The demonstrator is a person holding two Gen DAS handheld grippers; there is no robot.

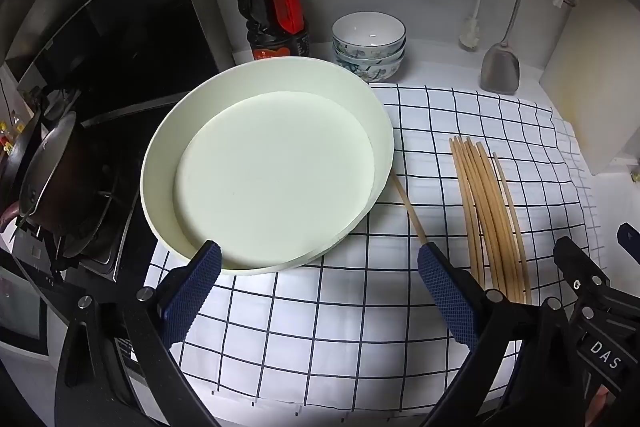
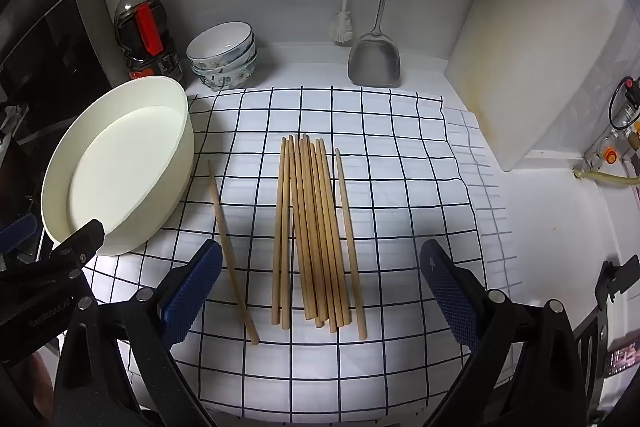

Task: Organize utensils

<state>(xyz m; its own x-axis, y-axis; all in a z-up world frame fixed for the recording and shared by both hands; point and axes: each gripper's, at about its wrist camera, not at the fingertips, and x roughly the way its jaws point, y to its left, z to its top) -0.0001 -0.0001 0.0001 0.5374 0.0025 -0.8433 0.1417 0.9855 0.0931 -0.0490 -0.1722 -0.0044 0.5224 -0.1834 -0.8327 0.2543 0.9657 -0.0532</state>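
- Checked cloth (image 2: 400,155) covers the middle of the counter; all the task's things lie on it or at its edge. Nothing looks sorted yet; I judge the task at its start.
- Cream round tray (image 2: 120,163) sits at the cloth's left edge, tilted, its far side raised. It holds nothing. Probably the destination, though that is only a guess.
- Bundle of chopsticks (image 2: 312,227) lies loose at the cloth's centre, sticks roughly parallel, tips toward the back wall, a few crossing at the near ends.
- Single chopstick (image 2: 232,251) lies apart, between the bundle and the tray, near but not touching either as far as I can tell.
- Left to do: gather every stick, the stray one included, and place them together.
- Right gripper (image 2: 320,291): jaws wide apart, empty, hovering above the near ends of the bundle, which show between the pads; no contact visible.
- Left gripper (image 1: 320,291): jaws equally wide, empty, hanging over the tray's near rim and bare cloth; one pad overlaps the rim in view, contact uncertain.
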